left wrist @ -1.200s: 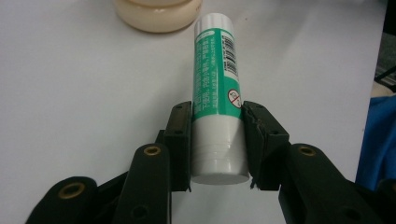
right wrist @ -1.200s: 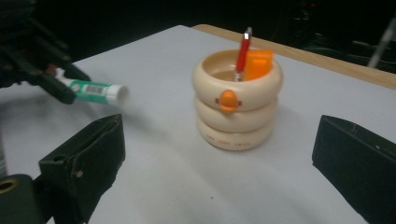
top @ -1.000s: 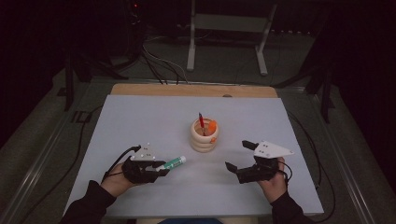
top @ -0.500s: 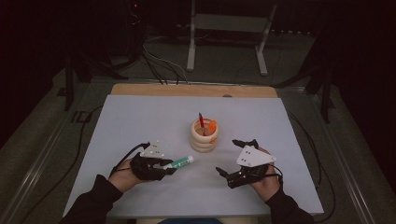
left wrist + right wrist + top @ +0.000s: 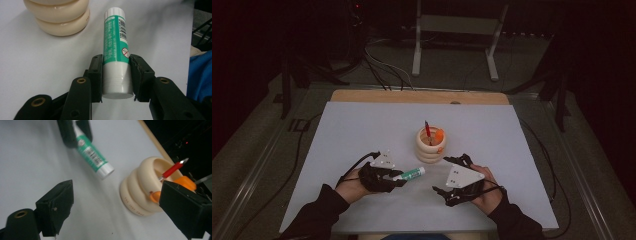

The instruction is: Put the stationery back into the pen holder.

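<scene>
- Counter (image 5: 362,130): pale grey-white sheet over a wooden top, a strip of bare wood showing along its far edge.
- Left claw (image 5: 398,176): black, near the front of the counter on the person's left, clenched on a glue stick (image 5: 410,174). In the left gripper view the two jaws press the tube (image 5: 116,50) from either side near its white base end.
- Glue stick: white tube with a green printed label and barcode, lying roughly level, its free end pointing toward the holder.
- Holder (image 5: 431,145): cream, ribbed like stacked rings, standing upright near the counter's middle, just beyond the glue stick's free end, apart from it.
- Holder contents: a red-handled tool (image 5: 427,131) with a metal tip, standing tilted; an orange item (image 5: 439,135) beside it, kind not determinable.
- Right claw (image 5: 451,175): black with a grey three-cornered plate on top, at the front right of the counter, released; in the right gripper view its jaws stand wide apart around nothing, the holder (image 5: 142,192) ahead near the right jaw.
- Floor beyond the counter: dark, with cables (image 5: 382,62) and a metal stand (image 5: 457,30).
</scene>
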Tool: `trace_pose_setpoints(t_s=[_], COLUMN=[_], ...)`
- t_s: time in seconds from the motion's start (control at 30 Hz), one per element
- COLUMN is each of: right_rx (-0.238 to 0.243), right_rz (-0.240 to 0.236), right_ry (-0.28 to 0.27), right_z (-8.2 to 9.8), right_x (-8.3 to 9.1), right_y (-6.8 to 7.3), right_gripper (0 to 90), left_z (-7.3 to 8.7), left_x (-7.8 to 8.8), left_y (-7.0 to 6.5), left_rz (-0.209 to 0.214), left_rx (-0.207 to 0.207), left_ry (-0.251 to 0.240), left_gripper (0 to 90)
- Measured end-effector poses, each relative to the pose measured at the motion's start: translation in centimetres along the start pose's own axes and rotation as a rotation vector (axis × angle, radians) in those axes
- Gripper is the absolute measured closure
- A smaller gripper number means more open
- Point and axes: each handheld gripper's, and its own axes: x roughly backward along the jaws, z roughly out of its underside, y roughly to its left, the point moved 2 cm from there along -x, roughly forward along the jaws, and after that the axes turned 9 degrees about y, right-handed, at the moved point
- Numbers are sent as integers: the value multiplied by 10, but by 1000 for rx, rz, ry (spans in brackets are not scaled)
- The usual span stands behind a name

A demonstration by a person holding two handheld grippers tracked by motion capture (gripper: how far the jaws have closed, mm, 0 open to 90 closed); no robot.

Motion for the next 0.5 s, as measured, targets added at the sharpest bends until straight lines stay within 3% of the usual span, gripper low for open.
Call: trace_pose_setpoints(t_s=[0.1, 0.17, 0.3, 0.5], right_rx=[40, 120, 232, 316], right_rz=[5, 92, 112, 181], right_ry=[51, 71, 108, 117], right_z=[-4, -5, -8, -14], right_x=[-7, -12, -20, -25], right_y=[7, 16, 27, 41], right_gripper=[129, 163, 210, 346], left_z=[-1, -2, -4, -9], left_x=[-1, -2, -4, -7], left_y=[0, -1, -2, -4], left_rz=[1, 1, 6, 17], left_rx=[-6, -1, -4, -5], left_ry=[9, 9, 21, 25], left_gripper=[662, 661, 662, 661])
